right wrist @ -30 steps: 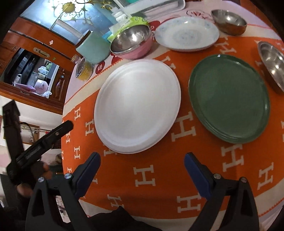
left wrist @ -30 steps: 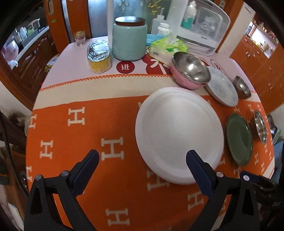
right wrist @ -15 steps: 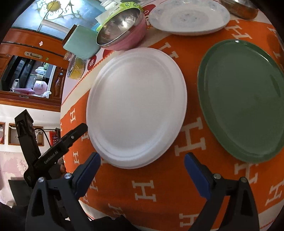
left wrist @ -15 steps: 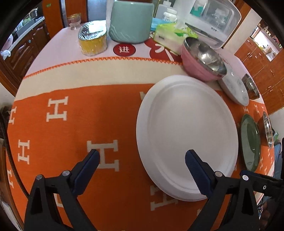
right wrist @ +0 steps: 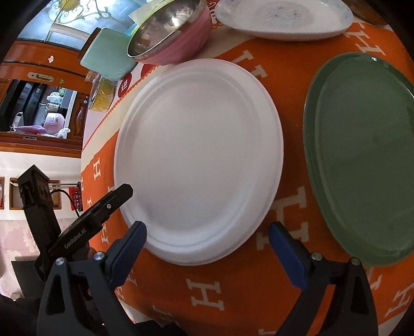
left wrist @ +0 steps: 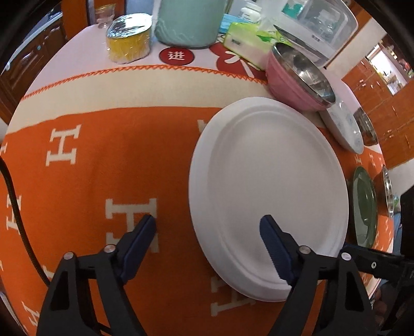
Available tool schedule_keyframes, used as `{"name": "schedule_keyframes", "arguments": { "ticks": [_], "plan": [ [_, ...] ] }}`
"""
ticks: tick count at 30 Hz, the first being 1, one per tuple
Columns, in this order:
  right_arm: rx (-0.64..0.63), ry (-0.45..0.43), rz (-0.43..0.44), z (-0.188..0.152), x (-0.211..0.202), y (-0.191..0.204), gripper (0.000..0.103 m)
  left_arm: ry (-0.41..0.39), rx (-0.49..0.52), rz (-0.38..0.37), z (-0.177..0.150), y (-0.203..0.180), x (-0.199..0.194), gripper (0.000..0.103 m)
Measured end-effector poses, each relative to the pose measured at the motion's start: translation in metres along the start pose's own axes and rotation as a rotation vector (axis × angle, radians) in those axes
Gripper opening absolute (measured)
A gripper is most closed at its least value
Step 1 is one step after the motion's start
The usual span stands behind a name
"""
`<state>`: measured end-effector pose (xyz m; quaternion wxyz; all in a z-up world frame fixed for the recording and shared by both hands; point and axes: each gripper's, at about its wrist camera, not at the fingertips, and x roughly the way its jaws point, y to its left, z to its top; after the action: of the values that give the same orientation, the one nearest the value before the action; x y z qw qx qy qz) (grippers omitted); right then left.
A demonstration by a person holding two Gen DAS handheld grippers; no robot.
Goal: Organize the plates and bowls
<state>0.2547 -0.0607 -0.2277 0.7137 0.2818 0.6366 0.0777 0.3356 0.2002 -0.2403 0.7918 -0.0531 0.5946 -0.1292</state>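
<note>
Left gripper (left wrist: 207, 224): I saw its blue jaws apart, just been closing in; they straddled the near-left rim of the large round white plate (left wrist: 267, 191), one finger over the plate, one over the cloth, nothing pinched.
Right gripper (right wrist: 207, 230): jaws apart, empty, hovering at the white plate's near edge.
White plate: flat on the orange H-patterned tablecloth (left wrist: 103, 160).
Neighbours: round green plate (right wrist: 362, 155) to its right; pink-walled steel bowl (left wrist: 297, 77) behind it; pale patterned plate (right wrist: 282, 18) beyond.
</note>
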Motion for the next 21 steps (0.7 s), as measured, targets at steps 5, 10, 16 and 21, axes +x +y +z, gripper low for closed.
{"name": "schedule_keyframes", "arguments": {
  "ticks": [5,10,16,21],
  "plan": [
    [-0.011,-0.023,-0.012,0.004,0.0,0.001,0.092,-0.015,0.03,0.036,0.004,-0.01,0.002,0.067],
    [-0.041,-0.043,-0.039,0.008,-0.001,0.003,0.085,-0.036,0.092,0.103,0.001,-0.023,0.003,0.055],
    [-0.053,-0.053,-0.061,0.01,-0.001,0.004,0.083,-0.044,0.148,0.132,-0.002,-0.037,0.005,0.05],
    [-0.043,-0.065,-0.086,0.01,-0.003,0.003,0.074,-0.051,0.136,0.131,-0.002,-0.036,0.003,0.047]
  ]
}}
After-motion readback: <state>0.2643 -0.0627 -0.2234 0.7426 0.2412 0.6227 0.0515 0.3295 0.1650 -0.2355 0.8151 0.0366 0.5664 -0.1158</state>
